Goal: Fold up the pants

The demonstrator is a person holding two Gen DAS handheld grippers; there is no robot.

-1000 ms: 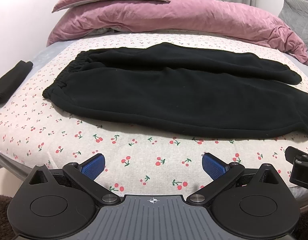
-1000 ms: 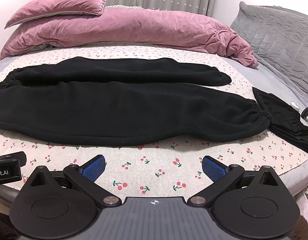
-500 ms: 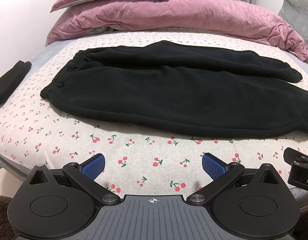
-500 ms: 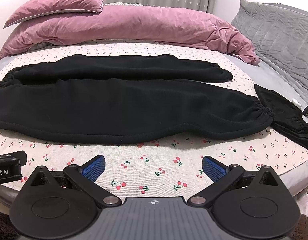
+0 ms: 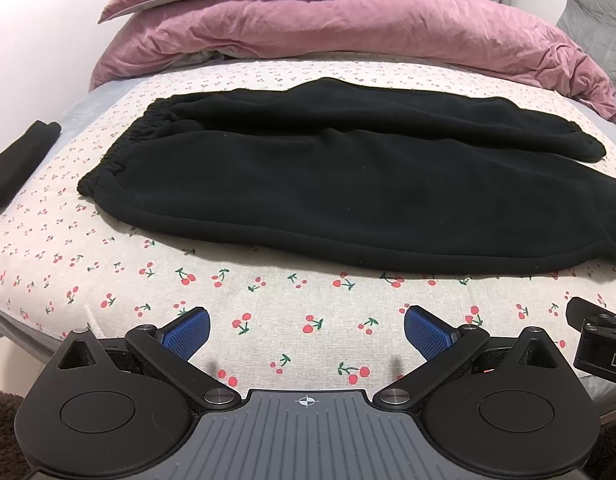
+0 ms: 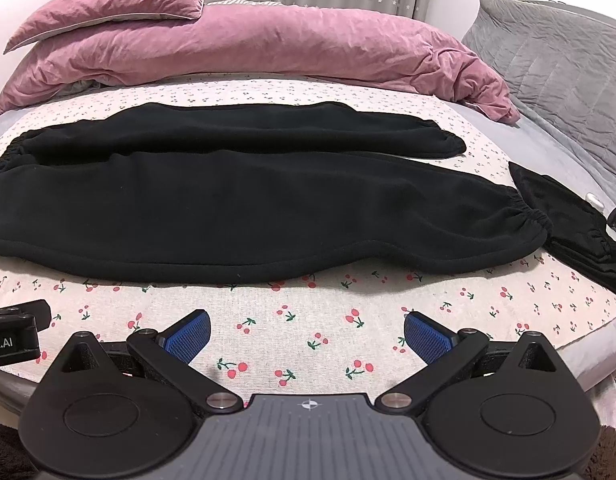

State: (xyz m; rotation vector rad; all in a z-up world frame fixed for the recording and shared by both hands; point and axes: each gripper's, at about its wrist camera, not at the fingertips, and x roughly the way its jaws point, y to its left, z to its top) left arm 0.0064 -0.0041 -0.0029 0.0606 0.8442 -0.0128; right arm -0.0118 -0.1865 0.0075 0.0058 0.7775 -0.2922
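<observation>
The black fleece pants [image 5: 348, 184] are lying flat on the cherry-print bedsheet [image 5: 267, 304], ahead of both grippers. The left gripper [image 5: 306, 330] and right gripper [image 6: 306, 330] are hovering wide apart, holding nothing, 2 blue-padded fingers [image 6: 185, 336] each.

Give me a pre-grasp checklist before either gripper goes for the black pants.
1. Left gripper open and empty: ok.
2. Right gripper open and empty: ok.
3. Black pants lie spread flat on the cherry-print sheet, legs side by side: ok.
4. Waistband in view on the left side: ok.
5. Near leg cuff free of the other black garment: cannot tell, they meet or overlap.
6. Sheet between grippers and near pants edge bare: ok.
</observation>
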